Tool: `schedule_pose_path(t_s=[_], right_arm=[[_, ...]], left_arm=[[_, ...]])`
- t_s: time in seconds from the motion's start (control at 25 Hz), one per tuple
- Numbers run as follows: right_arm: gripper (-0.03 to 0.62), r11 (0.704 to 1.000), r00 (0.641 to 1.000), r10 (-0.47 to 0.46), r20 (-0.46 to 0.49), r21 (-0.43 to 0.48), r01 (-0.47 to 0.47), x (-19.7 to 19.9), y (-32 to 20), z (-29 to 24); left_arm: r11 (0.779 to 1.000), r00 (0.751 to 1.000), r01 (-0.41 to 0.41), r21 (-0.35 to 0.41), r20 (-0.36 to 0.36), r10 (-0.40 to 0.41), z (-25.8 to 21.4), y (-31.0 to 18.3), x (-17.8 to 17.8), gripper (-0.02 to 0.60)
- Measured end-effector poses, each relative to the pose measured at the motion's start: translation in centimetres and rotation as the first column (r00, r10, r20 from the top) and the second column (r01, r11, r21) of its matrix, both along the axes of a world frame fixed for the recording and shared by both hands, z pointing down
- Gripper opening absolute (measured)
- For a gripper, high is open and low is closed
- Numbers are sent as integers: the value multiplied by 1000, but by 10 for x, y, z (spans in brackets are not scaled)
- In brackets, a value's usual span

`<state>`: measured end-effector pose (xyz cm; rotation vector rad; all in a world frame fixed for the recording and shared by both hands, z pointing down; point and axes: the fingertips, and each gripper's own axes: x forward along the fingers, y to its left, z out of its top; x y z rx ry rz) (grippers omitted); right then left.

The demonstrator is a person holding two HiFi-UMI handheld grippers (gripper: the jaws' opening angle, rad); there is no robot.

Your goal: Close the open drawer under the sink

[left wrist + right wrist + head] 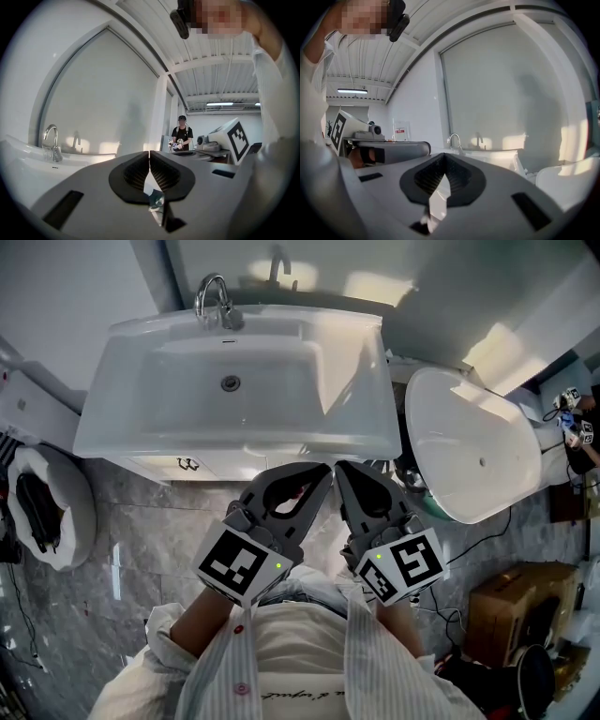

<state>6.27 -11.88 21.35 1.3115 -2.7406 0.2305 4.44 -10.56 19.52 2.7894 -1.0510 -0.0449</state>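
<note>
The white sink [141, 432] fills the top of the head view, its chrome faucet [214, 298] at the back. Under its front rim a thin strip of the white drawer front [159, 466] shows, with a small dark handle [187, 463]; how far it stands out I cannot tell. My left gripper [324, 471] and right gripper [339, 467] are held close to my chest, tips side by side just below the sink's front rim. Both are shut on nothing: the left gripper [149, 153] and right gripper [444, 155] show their pads meeting, touching nothing.
A white oval tub [478, 456] stands right of the sink. At the left sits a white bin with a black liner [42, 507]. A cardboard box [511, 601] and cables lie at the lower right on the grey marble floor [141, 540]. Another person [182, 135] stands far off.
</note>
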Motion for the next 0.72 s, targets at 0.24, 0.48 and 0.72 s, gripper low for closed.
schedule_pose_path(t_s=[0.24, 0.48, 0.72], right_arm=[[9, 1000, 1000, 4, -3, -11, -4, 0, 1, 3], [9, 1000, 1000, -2, 2, -15, 2, 0, 4, 4], [9, 1000, 1000, 7, -10, 9, -7, 6, -3, -4]], left_arm=[[1000, 1000, -13, 8, 6, 13, 0, 2, 1, 18], [998, 998, -56, 0, 27, 56, -3, 3, 4, 18], [990, 990, -132, 47, 61, 129, -13, -1, 12, 18]])
